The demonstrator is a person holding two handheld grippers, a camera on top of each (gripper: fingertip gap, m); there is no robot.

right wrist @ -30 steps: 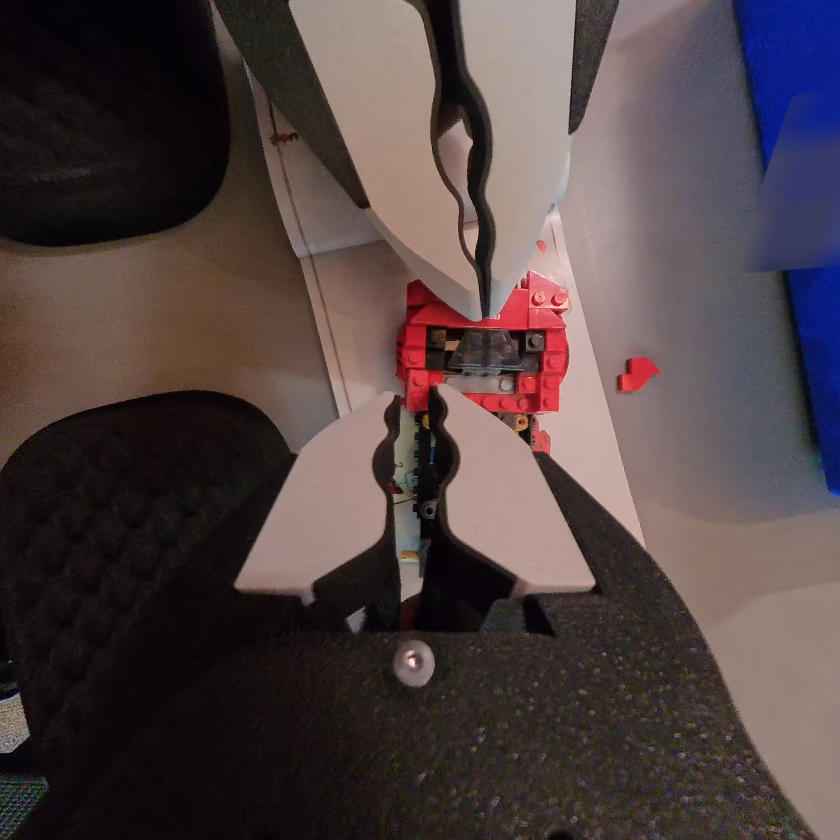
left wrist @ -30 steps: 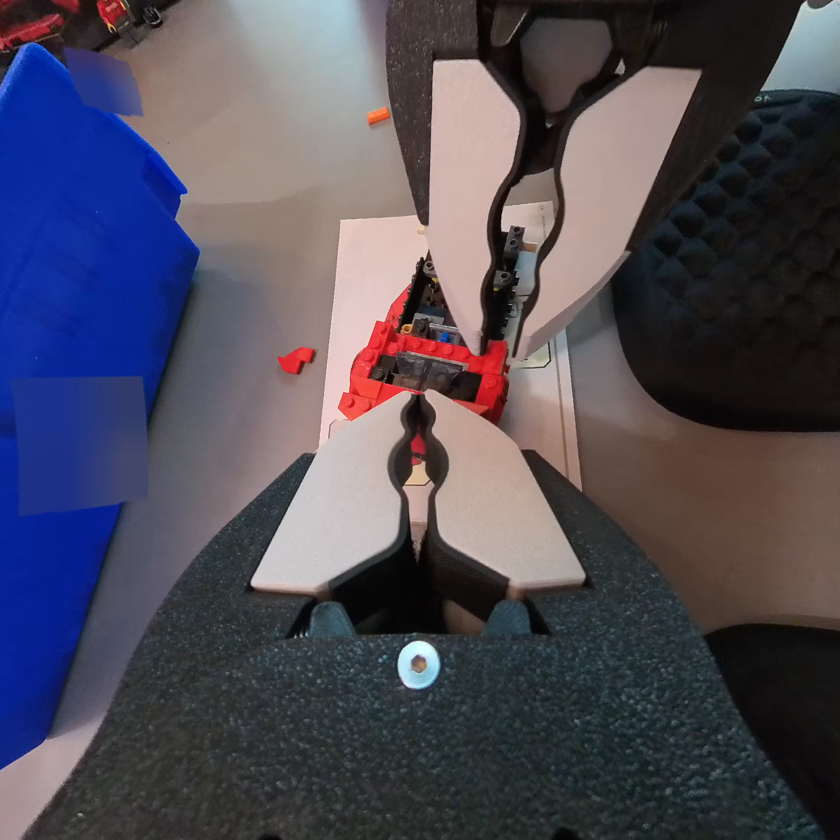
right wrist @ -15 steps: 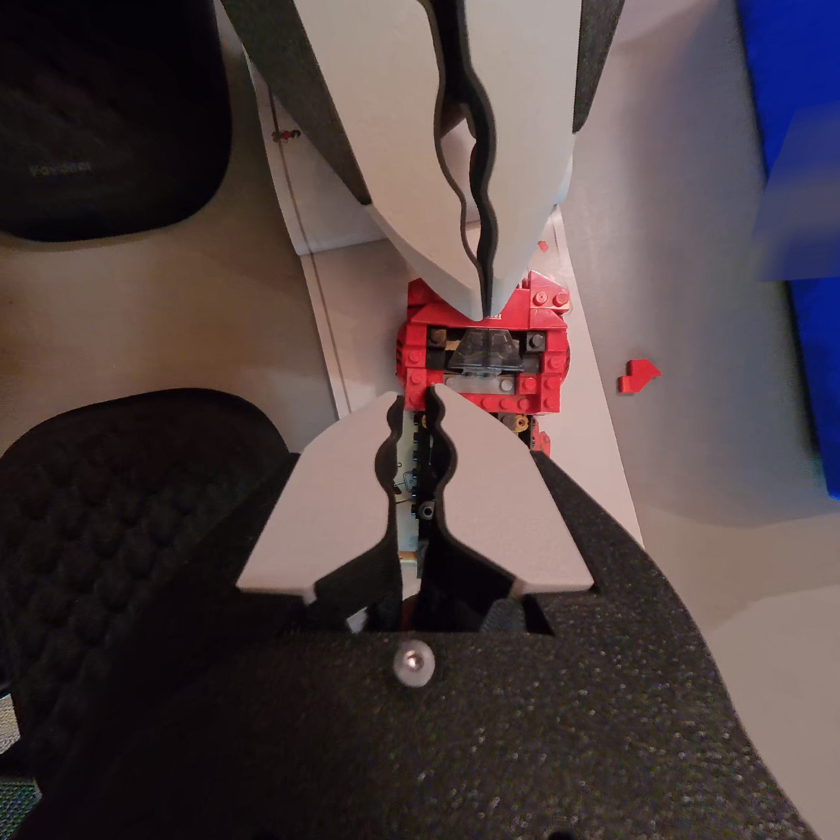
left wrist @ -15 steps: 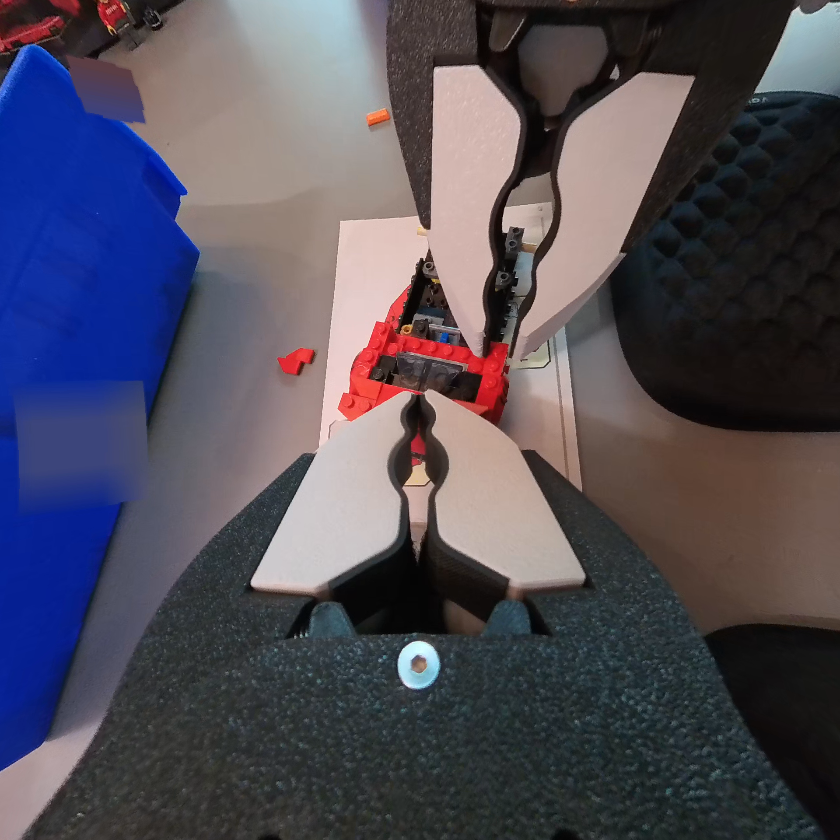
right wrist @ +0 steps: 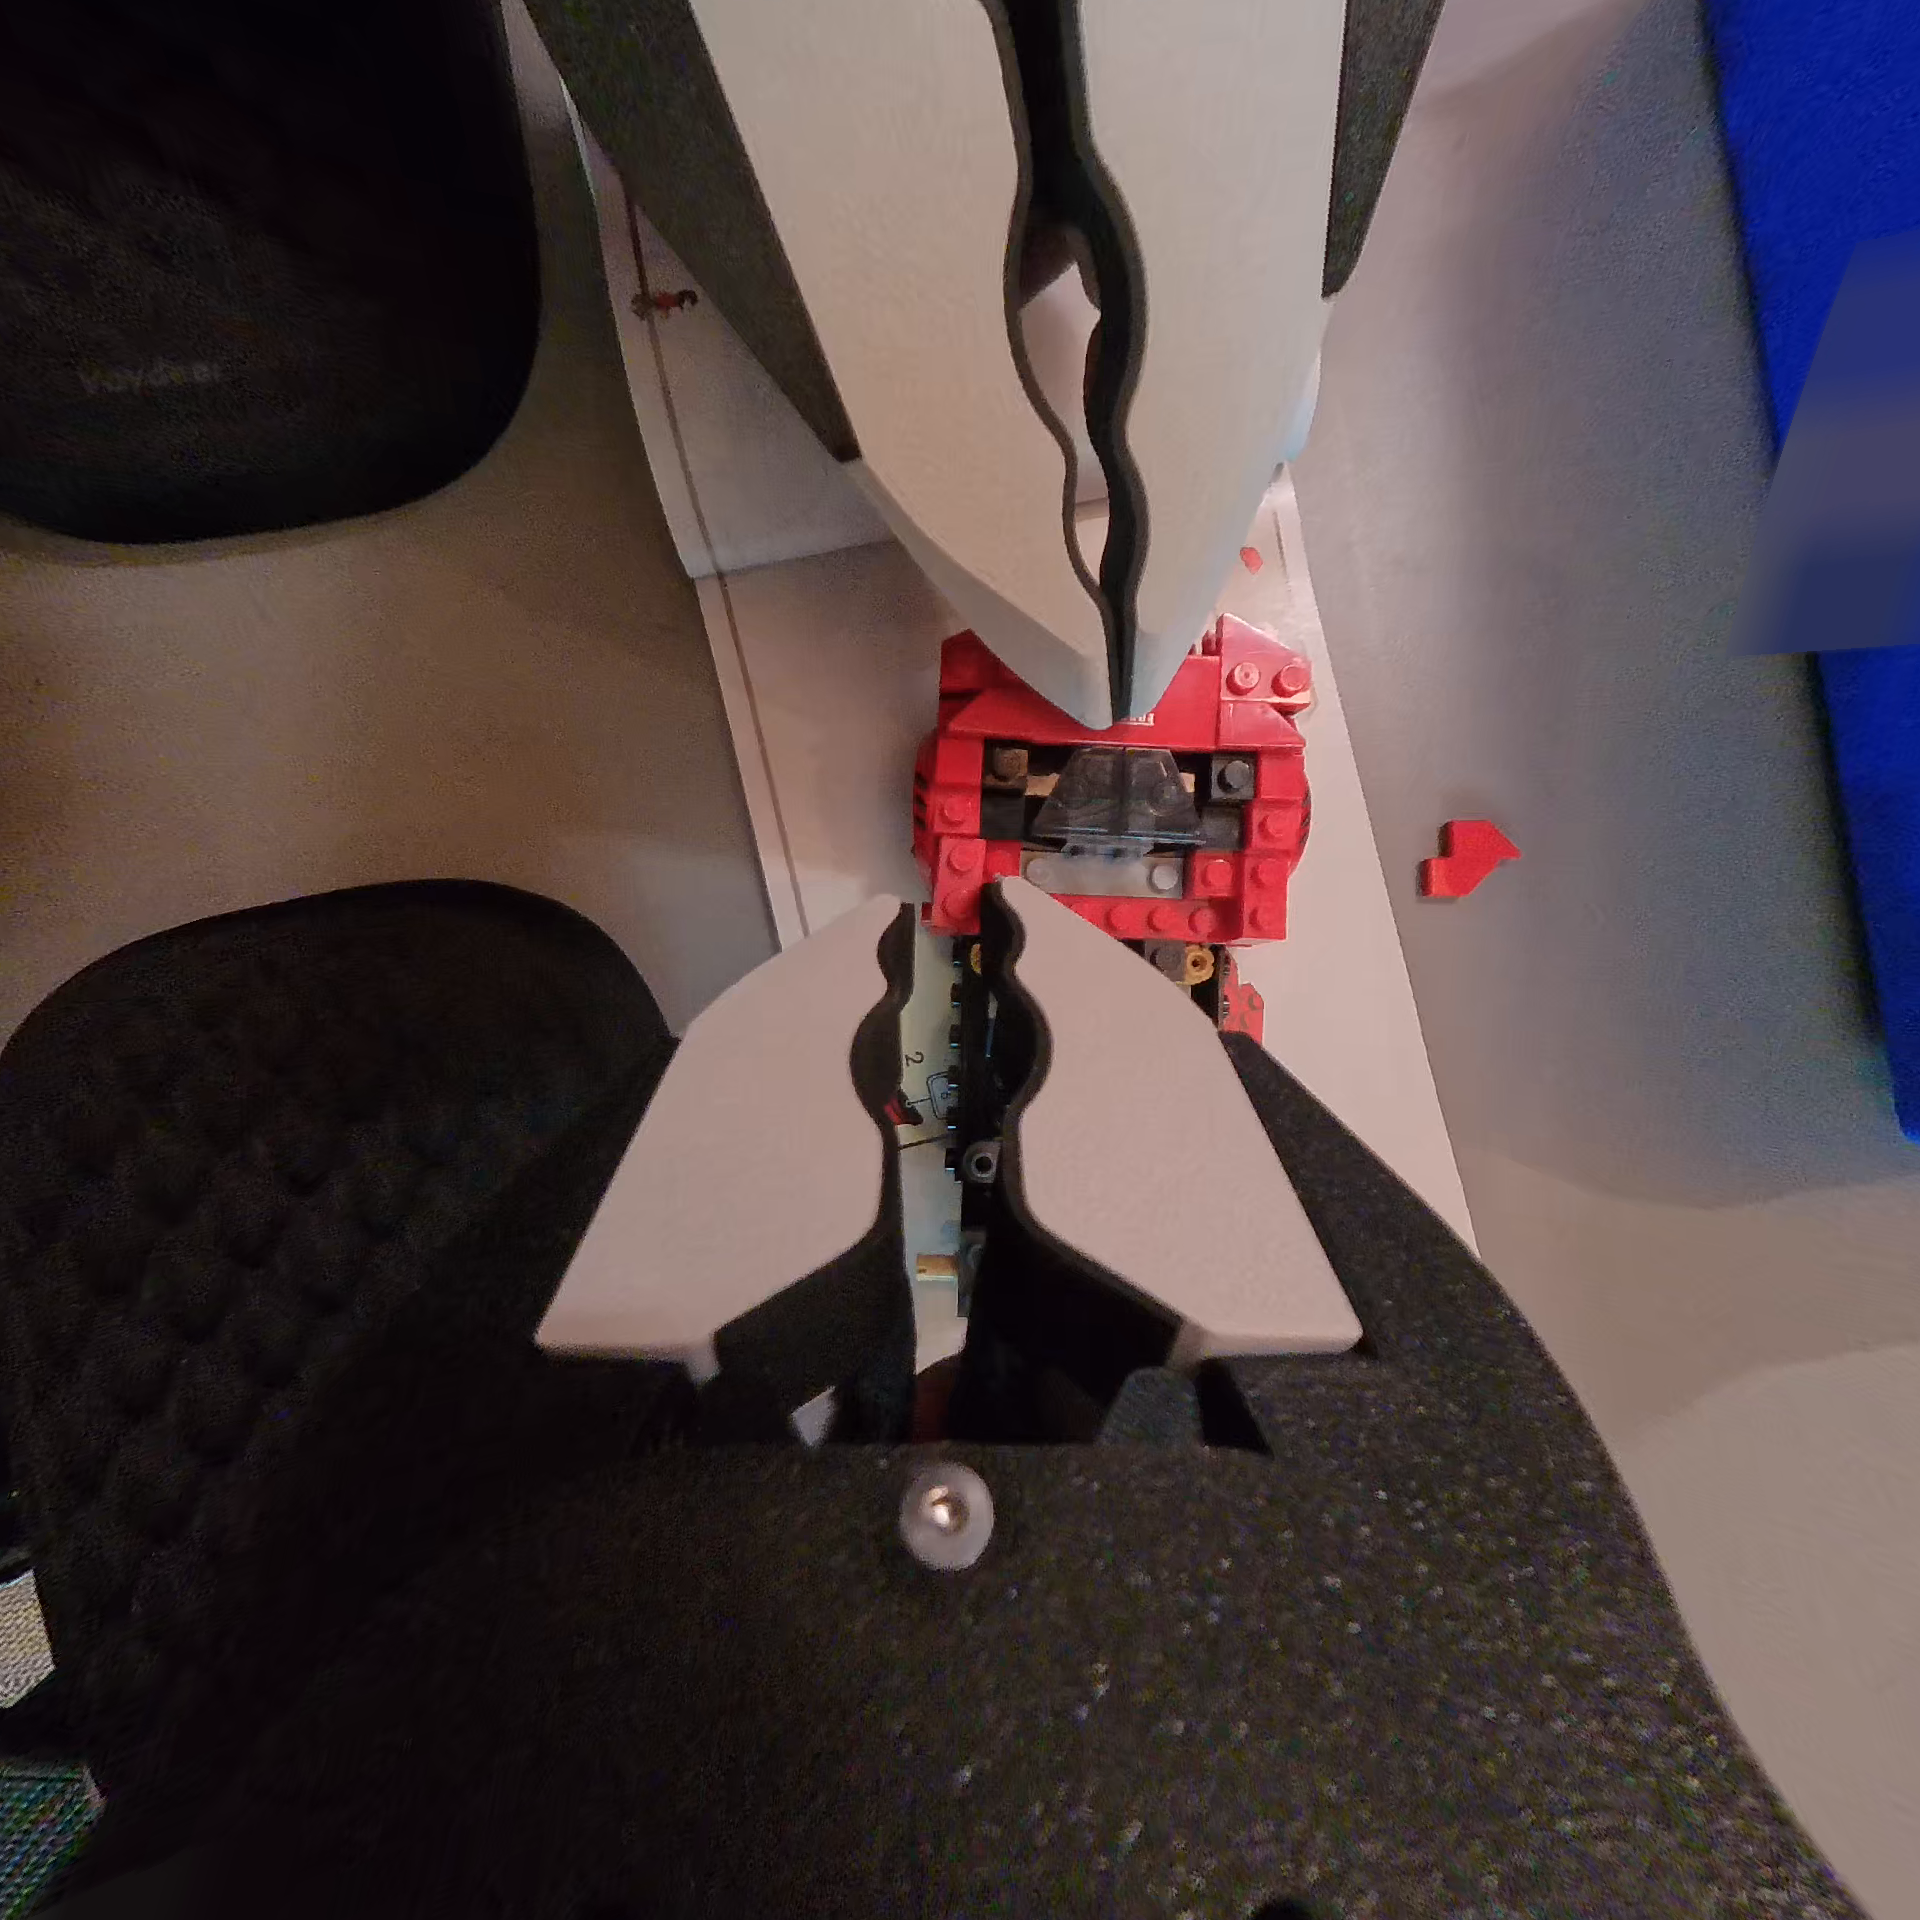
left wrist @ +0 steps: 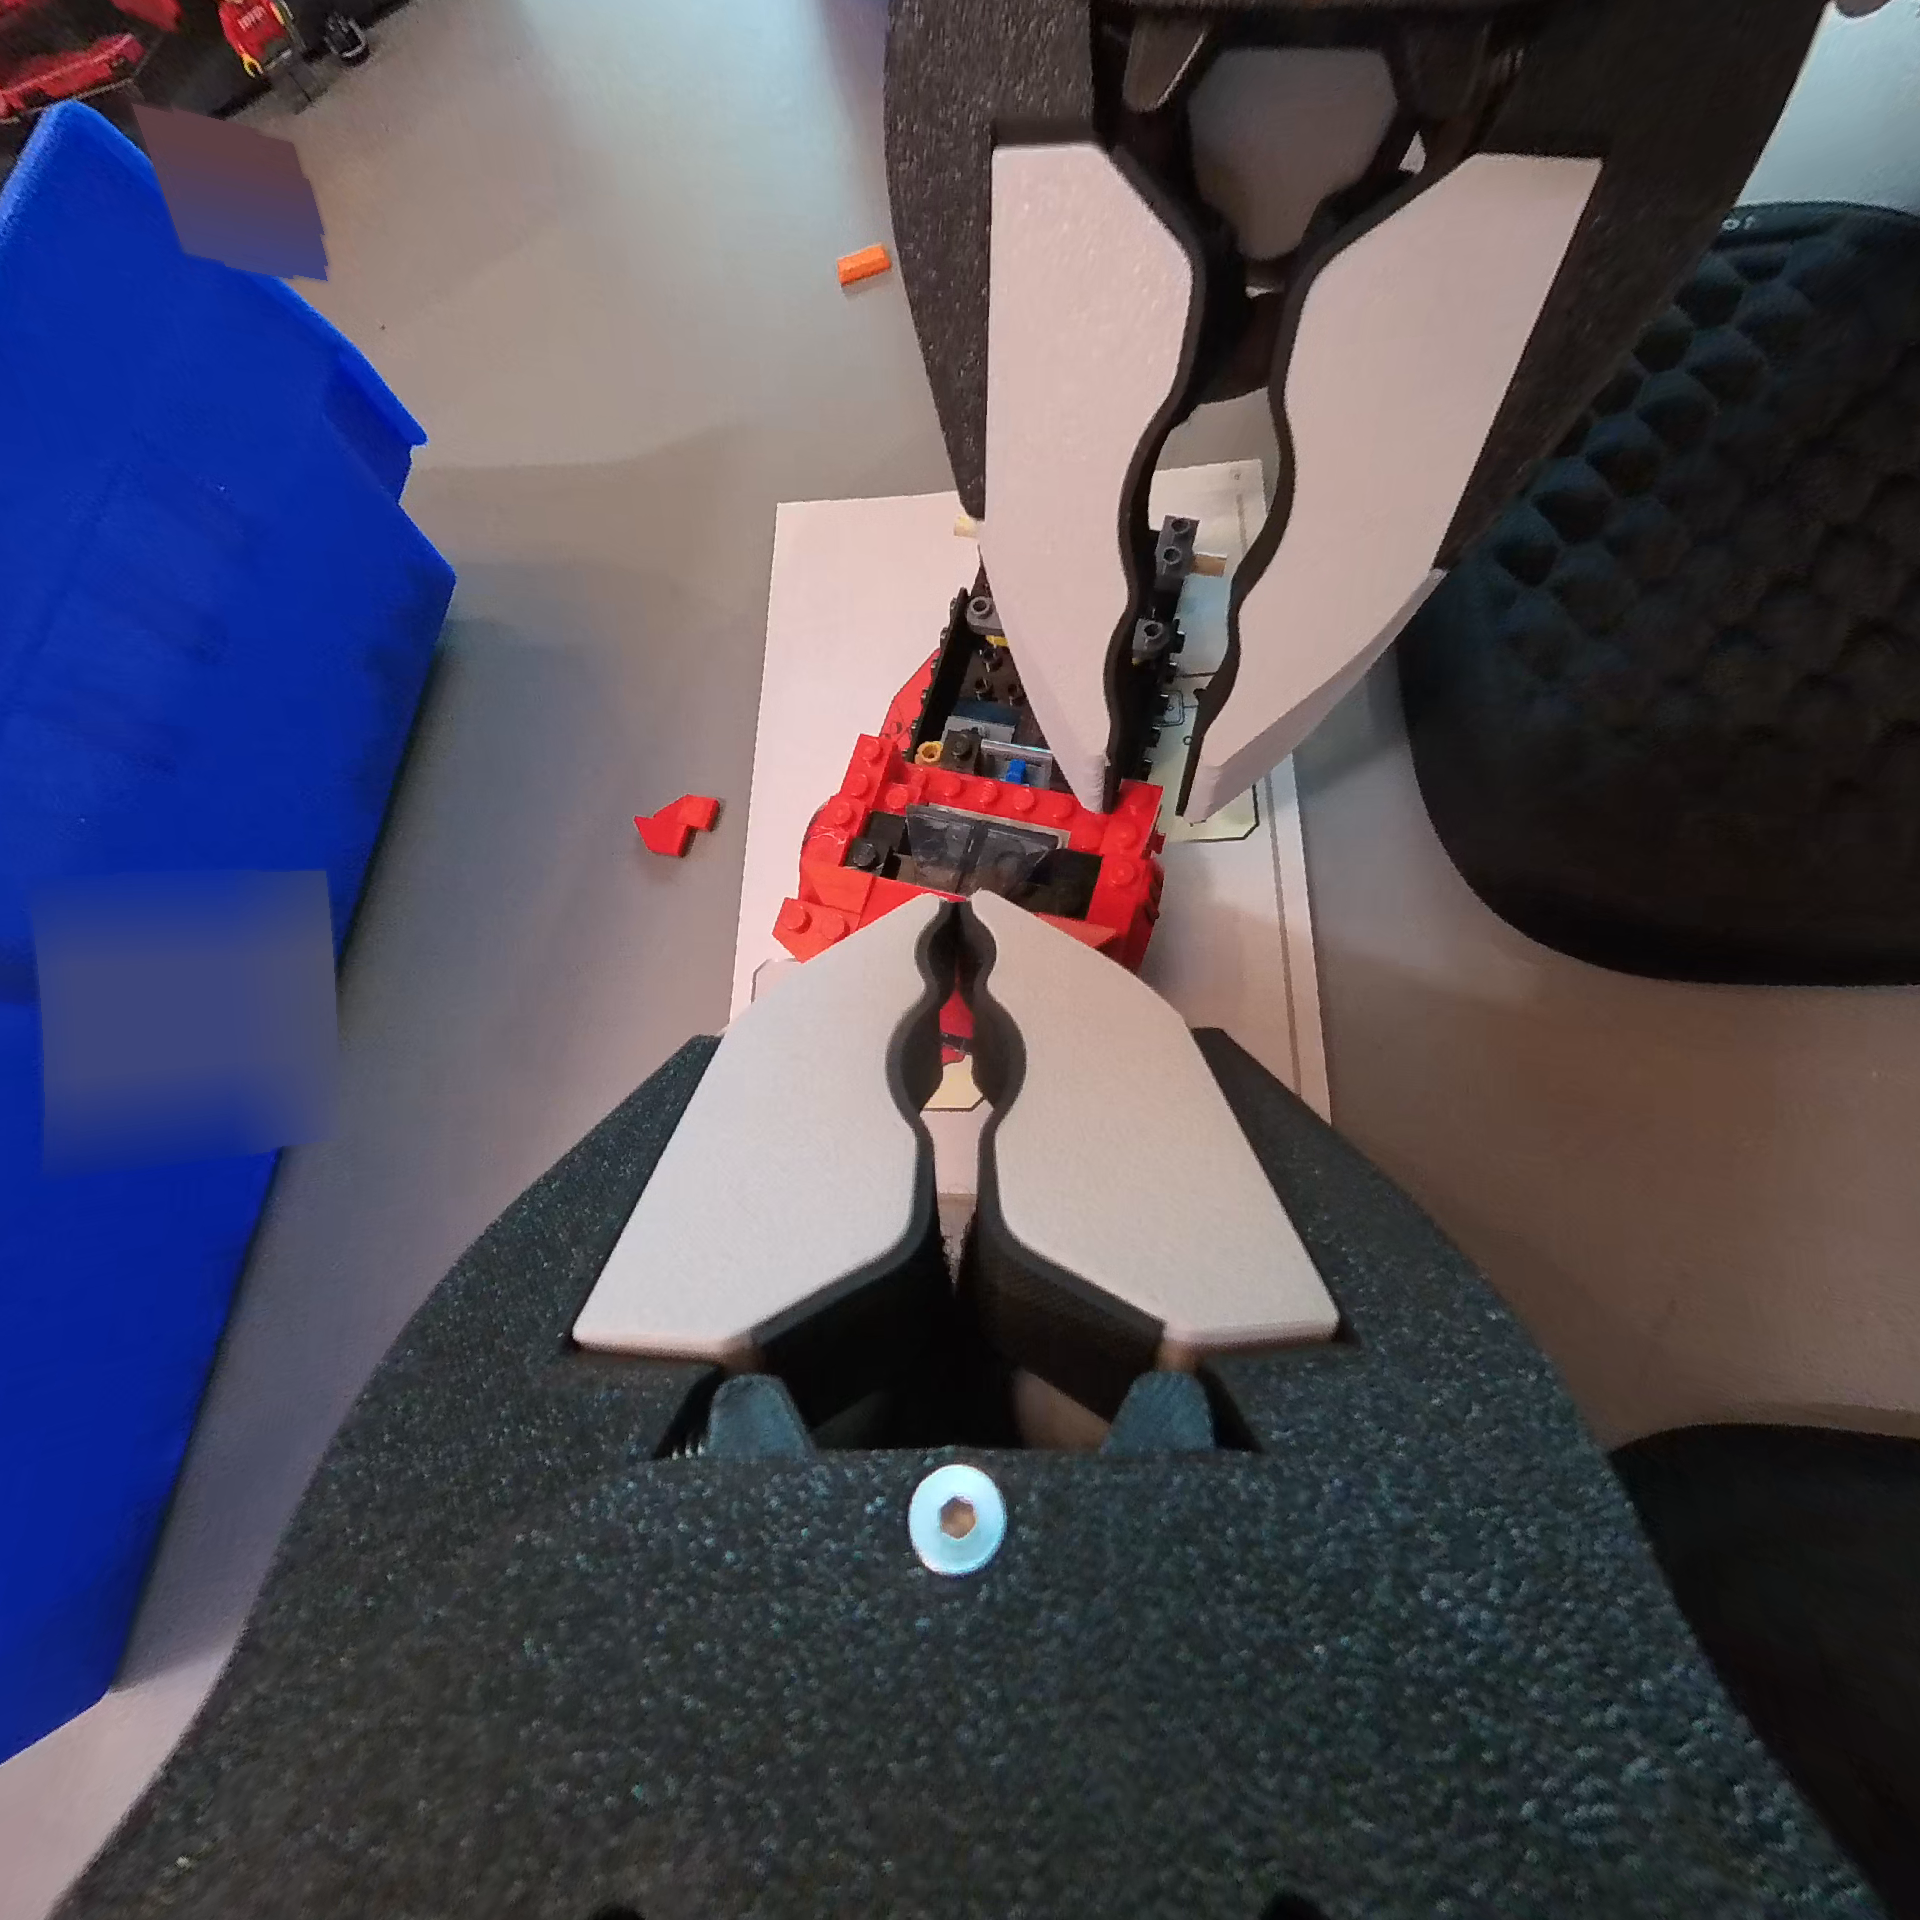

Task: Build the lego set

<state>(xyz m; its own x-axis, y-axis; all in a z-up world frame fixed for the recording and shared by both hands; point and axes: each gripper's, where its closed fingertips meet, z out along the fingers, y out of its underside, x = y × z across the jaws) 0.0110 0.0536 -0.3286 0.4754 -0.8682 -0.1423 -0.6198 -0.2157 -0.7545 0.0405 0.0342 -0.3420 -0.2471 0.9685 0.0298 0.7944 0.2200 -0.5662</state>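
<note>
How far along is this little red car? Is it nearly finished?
Partly. The red car already has its front and windscreen built. The left claw is shut at the nose; the right claw straddles a black side wall. The rear is bare frame, and a red piece and an orange piece lie unused.

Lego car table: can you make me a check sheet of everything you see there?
Surface: pale table, white instruction sheet on it.
Job's things: red Lego car, half built, on the sheet.
Clutter: loose red piece, orange piece.
Grippers: left gripper shut, tips at the car's red end; right gripper open, straddling its black side wall.
Cables: nothing seen.
Surroundings: blue bin, black cushion.
</note>
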